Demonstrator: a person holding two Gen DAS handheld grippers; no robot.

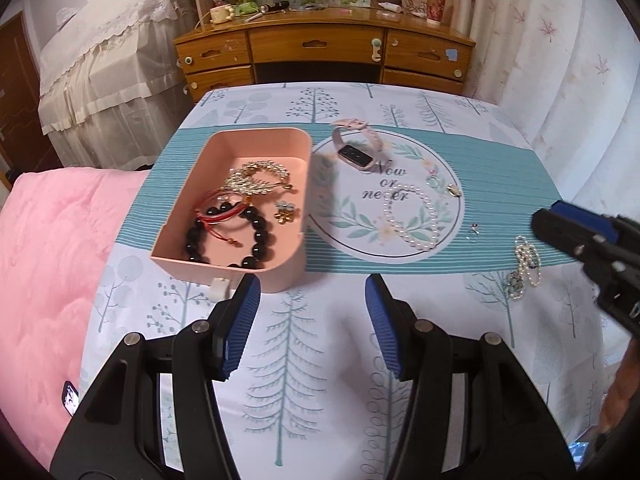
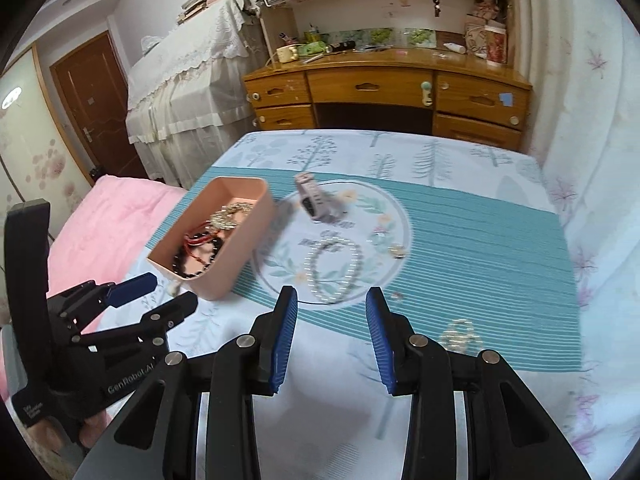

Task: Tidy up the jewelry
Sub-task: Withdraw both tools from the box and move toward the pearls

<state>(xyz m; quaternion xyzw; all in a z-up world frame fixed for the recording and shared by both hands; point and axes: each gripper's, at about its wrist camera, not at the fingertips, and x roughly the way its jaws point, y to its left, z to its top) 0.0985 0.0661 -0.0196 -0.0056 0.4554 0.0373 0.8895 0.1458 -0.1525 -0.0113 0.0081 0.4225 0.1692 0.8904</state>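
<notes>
A pink box on the table holds a black bead bracelet, a red cord bracelet and a gold brooch; it also shows in the right wrist view. On the cloth lie a pink watch, a pearl bracelet, a small earring, a ring and a pearl chain. My left gripper is open and empty, just in front of the box. My right gripper is open and empty, near the pearl bracelet, with the pearl chain beside its right finger.
A pink quilt lies left of the table. A wooden desk with clutter stands behind it. A white curtain hangs on the right. The tree-print cloth covers the table's near part.
</notes>
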